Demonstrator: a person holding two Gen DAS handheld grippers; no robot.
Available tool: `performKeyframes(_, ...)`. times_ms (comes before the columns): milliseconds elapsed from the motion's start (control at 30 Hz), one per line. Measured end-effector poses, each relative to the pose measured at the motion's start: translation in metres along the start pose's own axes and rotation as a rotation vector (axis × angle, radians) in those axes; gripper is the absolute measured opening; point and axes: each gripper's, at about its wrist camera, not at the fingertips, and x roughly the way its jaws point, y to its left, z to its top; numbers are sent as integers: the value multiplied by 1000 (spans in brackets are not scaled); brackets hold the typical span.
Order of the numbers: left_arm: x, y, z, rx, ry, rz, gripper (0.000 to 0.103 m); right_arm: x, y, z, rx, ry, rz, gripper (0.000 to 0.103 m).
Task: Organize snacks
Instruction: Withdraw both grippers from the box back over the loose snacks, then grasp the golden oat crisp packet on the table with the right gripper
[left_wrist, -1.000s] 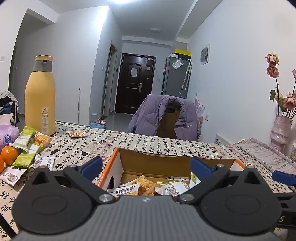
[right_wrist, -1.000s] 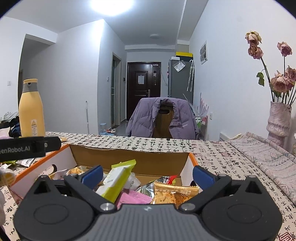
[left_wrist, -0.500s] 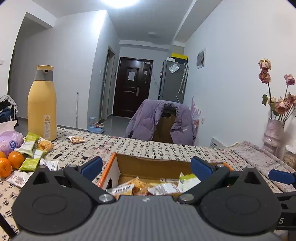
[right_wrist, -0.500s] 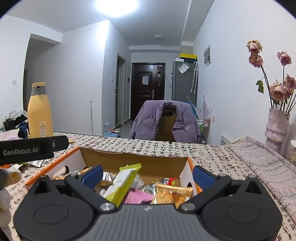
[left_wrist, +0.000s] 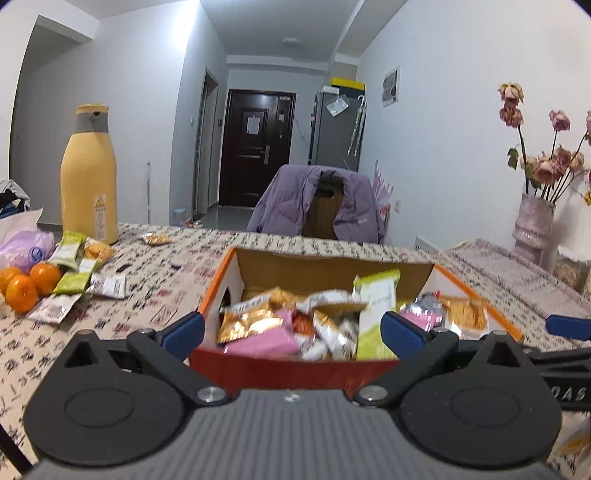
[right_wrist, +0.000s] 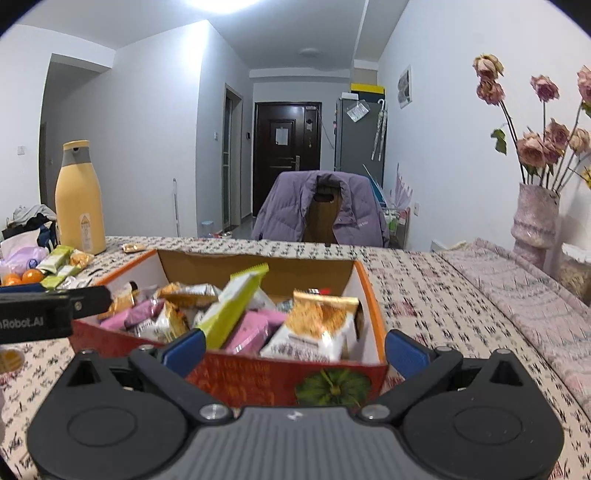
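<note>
Sweeping left to right: loose snack packets (left_wrist: 79, 282) lay on the table well left of the left gripper (left_wrist: 291, 330), whose jaws stood spread and empty. Box (right_wrist: 258, 373) sat dead ahead of both; right gripper (right_wrist: 293, 349) was likewise spread, holding nothing. Best next move, I judged, was swinging left, pinching one packet flat, clear of the oranges (left_wrist: 27, 286).

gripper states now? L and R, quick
Left gripper: open, holding nothing, in front of the snack box.
Right gripper: open, holding nothing, facing the same box.
</note>
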Motion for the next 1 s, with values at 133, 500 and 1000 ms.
performKeyframes(133,-5,5,-13,11,25,4,103,-6,-6,-12,7,28,-3,103)
performKeyframes(500,-9,17,-40,3,65,-3,103,-22,-11,-40,6,90,-20,103)
performKeyframes(1000,-5,24,-44,-43,96,-76,103,-8,-16,-62,-15,219,-68,103)
